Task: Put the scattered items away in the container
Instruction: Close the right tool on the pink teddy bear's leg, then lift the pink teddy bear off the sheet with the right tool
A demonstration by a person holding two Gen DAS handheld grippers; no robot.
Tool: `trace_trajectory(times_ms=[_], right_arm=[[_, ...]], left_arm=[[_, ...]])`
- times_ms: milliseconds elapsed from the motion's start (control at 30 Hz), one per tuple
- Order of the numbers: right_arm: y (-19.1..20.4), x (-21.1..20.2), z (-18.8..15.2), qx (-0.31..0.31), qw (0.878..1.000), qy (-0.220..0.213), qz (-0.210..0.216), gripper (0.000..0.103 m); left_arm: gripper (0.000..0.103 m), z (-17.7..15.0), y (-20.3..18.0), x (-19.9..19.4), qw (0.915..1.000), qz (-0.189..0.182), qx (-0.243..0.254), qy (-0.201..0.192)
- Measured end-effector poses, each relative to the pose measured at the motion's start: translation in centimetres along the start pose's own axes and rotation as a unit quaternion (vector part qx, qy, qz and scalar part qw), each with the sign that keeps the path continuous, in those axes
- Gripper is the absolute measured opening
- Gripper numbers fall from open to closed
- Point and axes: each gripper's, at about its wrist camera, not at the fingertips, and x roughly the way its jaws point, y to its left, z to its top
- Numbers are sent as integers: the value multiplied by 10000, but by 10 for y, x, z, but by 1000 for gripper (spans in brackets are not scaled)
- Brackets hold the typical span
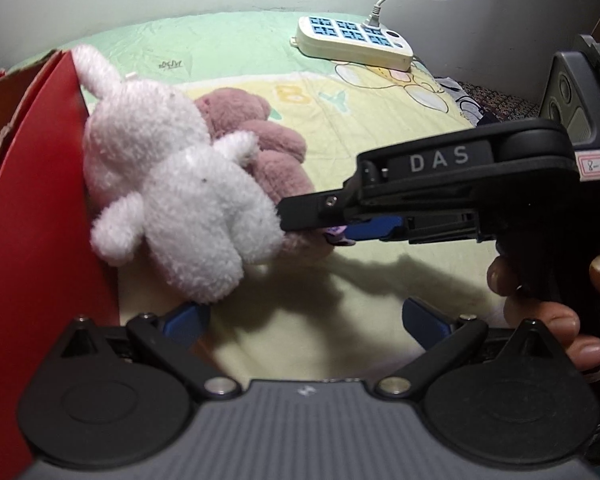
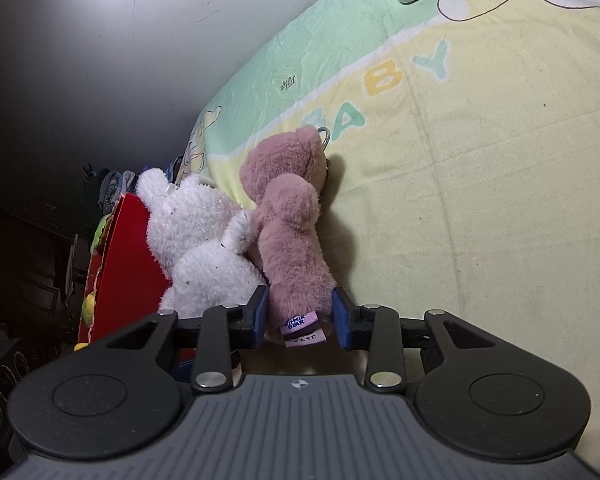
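- A dusty-pink plush bear (image 2: 288, 232) is seen lying on a pale yellow-and-green printed bedsheet (image 2: 480, 184), its lower end between the blue pads of the right gripper (image 2: 300, 316).
- The right gripper's jaws are seen narrowed around the bear's lower body, with the left pad against the fur; whether the right pad presses cannot be told. A small purple label is visible at the bear's end.
- A fluffy white plush rabbit (image 1: 172, 184) is seen leaning against the outer wall of a red cardboard box (image 1: 40, 208), touching the pink bear beside it.
- The left gripper (image 1: 300, 320) is held with its jaws wide apart and nothing between them, just below the rabbit.
- A cream power strip with blue sockets (image 1: 354, 42) is seen near the far edge of the bedsheet, well apart from the toys, a white cable plugged in.
- Fingers of a hand (image 1: 548, 312) are seen wrapped round the right gripper's handle.
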Motion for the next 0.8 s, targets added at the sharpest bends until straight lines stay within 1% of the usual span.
trace_trajectory(times_ms=[233,367,500,633,800], right_arm=[[0,-36,-17,-18,9997,-199,-141,35],[1,-57,-35,-34,9994,-271,-232,35],[0,-77,-56,-2,9987,-389,-331,34],[-2,-92,-78,107,9979,-470,-435,34],[-7,-104,-106,304,9968,-500,-541,34]], left_arm=[[102,-3,-6,-14,9997,-88,101,-185],[102,-7,-9,-23,9994,-208,116,-248],[102,-14,-17,-33,9988,-301,244,-312],[102,-28,-22,-43,9982,-347,404,-288],[102,-40,-26,-44,9975,-567,404,-141]])
